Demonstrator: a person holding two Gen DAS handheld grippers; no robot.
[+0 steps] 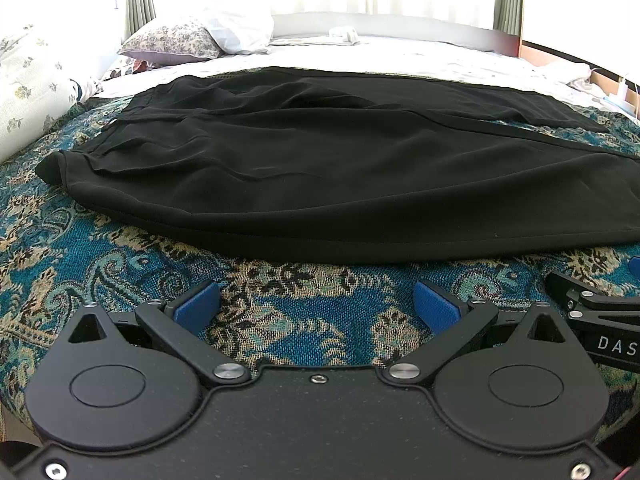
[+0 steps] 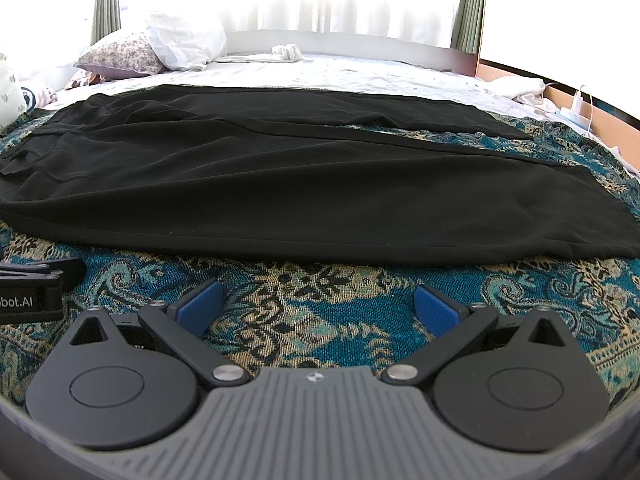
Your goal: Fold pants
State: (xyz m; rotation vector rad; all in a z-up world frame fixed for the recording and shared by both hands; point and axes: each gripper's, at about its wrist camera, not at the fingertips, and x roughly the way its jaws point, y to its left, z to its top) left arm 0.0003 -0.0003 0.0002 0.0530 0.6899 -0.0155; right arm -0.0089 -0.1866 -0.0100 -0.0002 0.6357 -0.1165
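Observation:
Black pants (image 1: 320, 168) lie spread flat across a blue paisley bedspread (image 1: 120, 248), waistband at the left and legs running to the right. In the right wrist view the same pants (image 2: 300, 184) fill the middle, with the two leg hems at the right. My left gripper (image 1: 318, 306) hovers open just short of the pants' near edge, nothing between its blue pads (image 1: 196, 306). My right gripper (image 2: 318, 306) is open too, equally short of that edge, over bare bedspread (image 2: 320, 320). Each gripper shows at the edge of the other's view.
Floral and white pillows (image 1: 180, 38) lie at the far left of the bed. A white sheet (image 2: 360, 70) covers the far half, with a small crumpled cloth (image 2: 287, 51) on it. A charger and cable (image 2: 580, 106) sit at the right bed edge. Bright curtained window behind.

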